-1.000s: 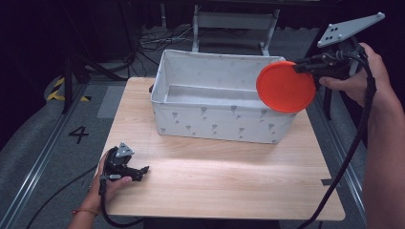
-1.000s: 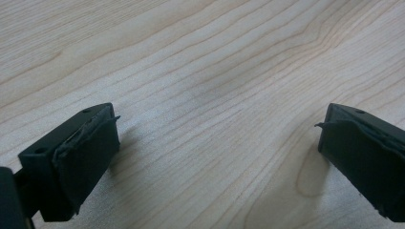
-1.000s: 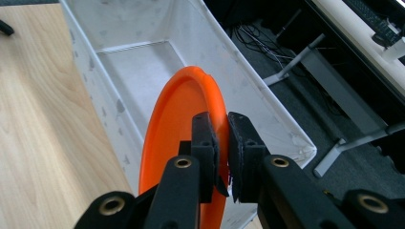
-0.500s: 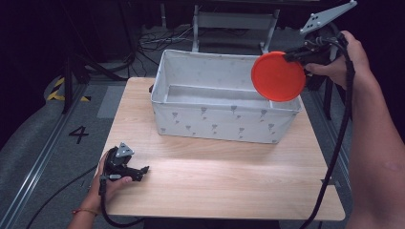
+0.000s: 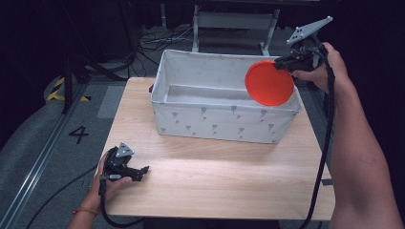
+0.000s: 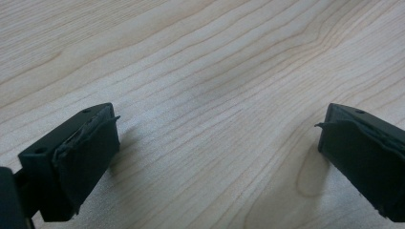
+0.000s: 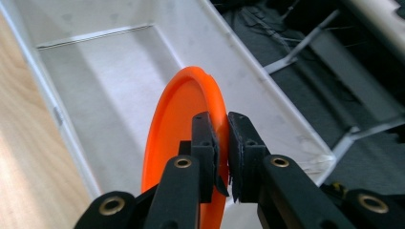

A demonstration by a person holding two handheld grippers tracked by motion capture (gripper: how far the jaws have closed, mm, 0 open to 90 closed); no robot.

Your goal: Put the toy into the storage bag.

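Observation:
An orange round plate (image 5: 269,82) hangs on edge over the right end of the white fabric bin (image 5: 210,121). My right gripper (image 5: 281,62) is shut on its rim; in the right gripper view the two jaws pinch the plate (image 7: 181,129) at the gripper's (image 7: 222,143) tips, above the bin's inside (image 7: 95,71). My left gripper (image 5: 143,170) rests on the wooden table (image 5: 219,176) near its front left corner, held by a hand. In the left gripper view its jaws stand wide apart over bare wood, gripper (image 6: 215,143) open and holding nothing.
The bin stands across the back half of the table and looks empty inside. Bare wood stretches in front of it. Black cables trail from both grippers. Dark floor, a metal frame (image 5: 229,24) and a floor mark "4" (image 5: 79,133) surround the table.
My right hand has carried the orange plate leftward and down, from beyond the bin's right end to over its right inside. The left gripper has stayed still.

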